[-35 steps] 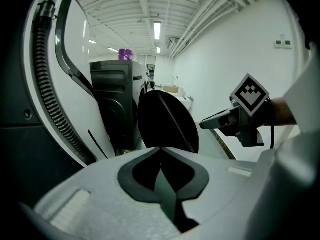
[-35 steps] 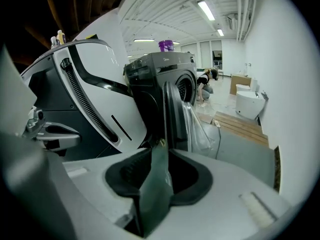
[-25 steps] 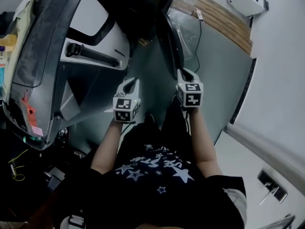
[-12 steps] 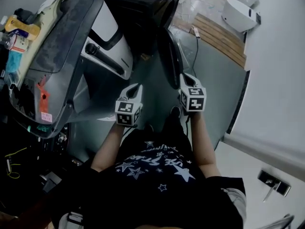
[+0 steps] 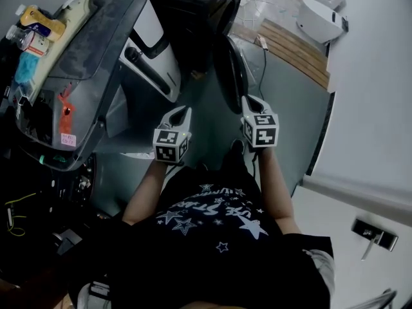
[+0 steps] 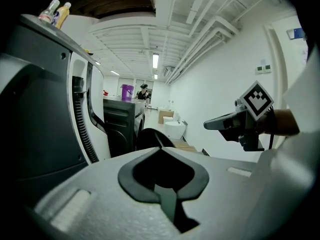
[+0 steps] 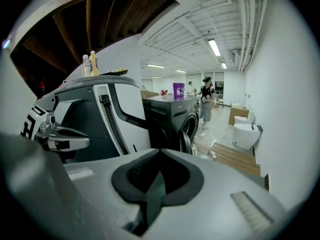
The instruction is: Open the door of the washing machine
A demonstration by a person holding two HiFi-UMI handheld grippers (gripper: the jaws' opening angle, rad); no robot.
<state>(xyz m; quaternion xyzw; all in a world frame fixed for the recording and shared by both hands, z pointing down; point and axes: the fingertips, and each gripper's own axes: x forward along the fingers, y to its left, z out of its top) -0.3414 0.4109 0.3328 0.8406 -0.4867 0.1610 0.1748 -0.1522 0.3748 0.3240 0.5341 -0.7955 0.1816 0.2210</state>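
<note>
Round, dark door (image 5: 227, 69) of a black front-loading washing machine (image 5: 193, 11), near the top of the head view, on the floor ahead of the person. Apparently already swung out from the machine's front and seen edge-on, free rim pointing toward the person – hinge line upright, no true long axis in a round door. Probably rigid glass and plastic, fairly heavy, swinging easily on its hinge; best taken at the rim opposite the hinge – handle recess not discernible. Left claw (image 5: 186, 111) and right claw (image 5: 247, 100) side by side, short of the door, both closed tight, pads together, nothing held. Large grey-and-white machine (image 5: 96, 56) to the left.
</note>
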